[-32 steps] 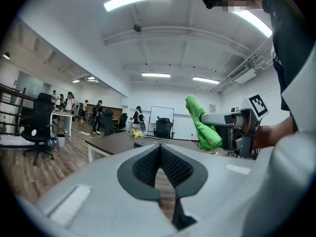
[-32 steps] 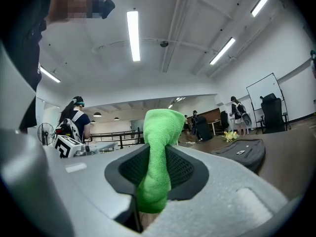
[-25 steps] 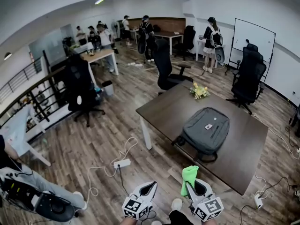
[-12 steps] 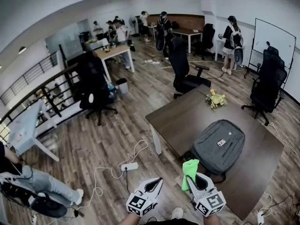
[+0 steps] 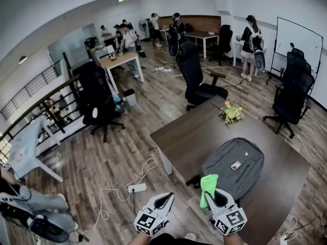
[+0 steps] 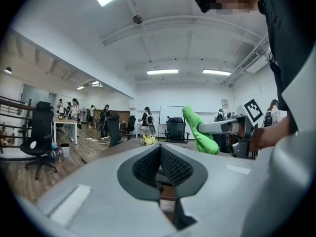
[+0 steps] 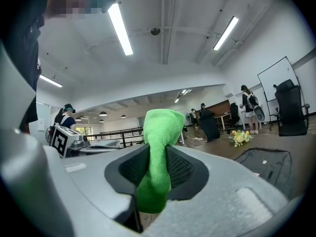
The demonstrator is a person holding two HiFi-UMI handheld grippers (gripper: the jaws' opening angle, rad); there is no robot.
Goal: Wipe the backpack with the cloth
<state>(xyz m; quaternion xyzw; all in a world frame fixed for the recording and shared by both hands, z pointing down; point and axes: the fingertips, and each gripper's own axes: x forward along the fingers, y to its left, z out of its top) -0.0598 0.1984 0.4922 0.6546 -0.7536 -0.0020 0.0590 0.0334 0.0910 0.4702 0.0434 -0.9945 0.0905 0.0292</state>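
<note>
My head camera looks forward and steeply down from well above the floor. It has my left gripper [image 5: 162, 200] at 6 o'clock, my right gripper [image 5: 210, 198] just beside it, and the table [image 5: 184, 131] with the backpack [image 5: 232, 167] toward 4 o'clock. Each gripper camera sits close behind its own jaws and looks out across the room. The left one catches the right gripper at 3 o'clock, and the right one catches the left gripper at 9 o'clock. All three views share the flowers [image 5: 231, 112] and the whiteboard [image 5: 299, 37].
</note>
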